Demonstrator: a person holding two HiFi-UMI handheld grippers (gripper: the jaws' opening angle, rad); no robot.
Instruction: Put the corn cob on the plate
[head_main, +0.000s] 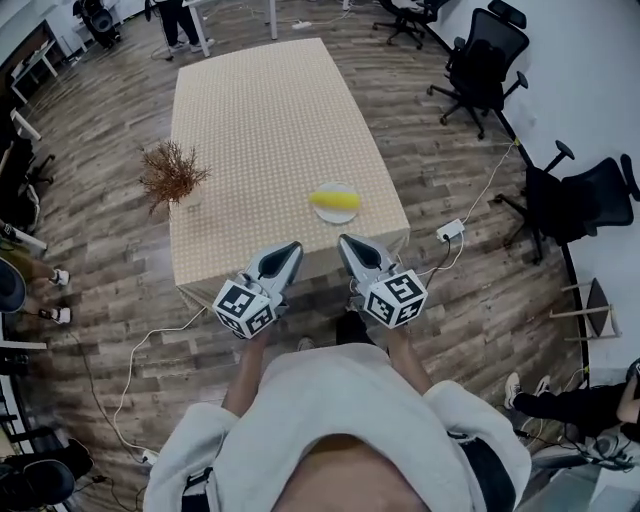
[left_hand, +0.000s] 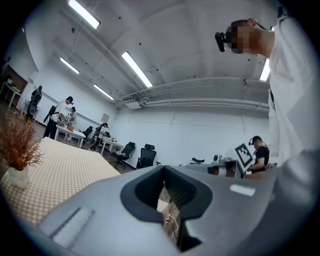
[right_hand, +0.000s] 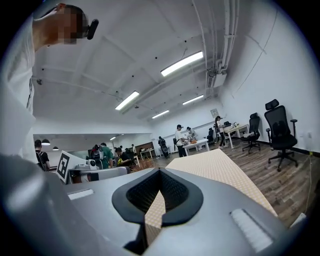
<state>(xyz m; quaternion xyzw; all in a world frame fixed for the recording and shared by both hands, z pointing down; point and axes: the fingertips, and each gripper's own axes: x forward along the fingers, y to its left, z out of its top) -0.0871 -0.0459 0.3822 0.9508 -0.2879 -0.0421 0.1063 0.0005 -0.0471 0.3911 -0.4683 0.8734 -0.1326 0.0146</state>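
The yellow corn cob (head_main: 335, 200) lies on its side on the small round pale plate (head_main: 338, 218), and the plate's rim shows around it. The plate sits at the near right part of the long bench (head_main: 260, 110), which is covered in a beige checked cloth, not far from the near edge. As I read it, the placing is done: the cob rests on the plate and nothing holds it.

Both tools are well short of the plate, near the person's body and about at the bench's near edge. The left hand-held gripper (head_main: 291, 248) has its jaws together with only a thin slit between them, and nothing is in it. The right hand-held gripper (head_main: 346, 241) is likewise fully closed and empty, with only the bench cloth visible beyond its tips.

Further out, a dried brown plant in a white pot (head_main: 172, 176) stands at the bench's left edge, well apart from the plate. Nothing appears left to do except perhaps lower the tools.
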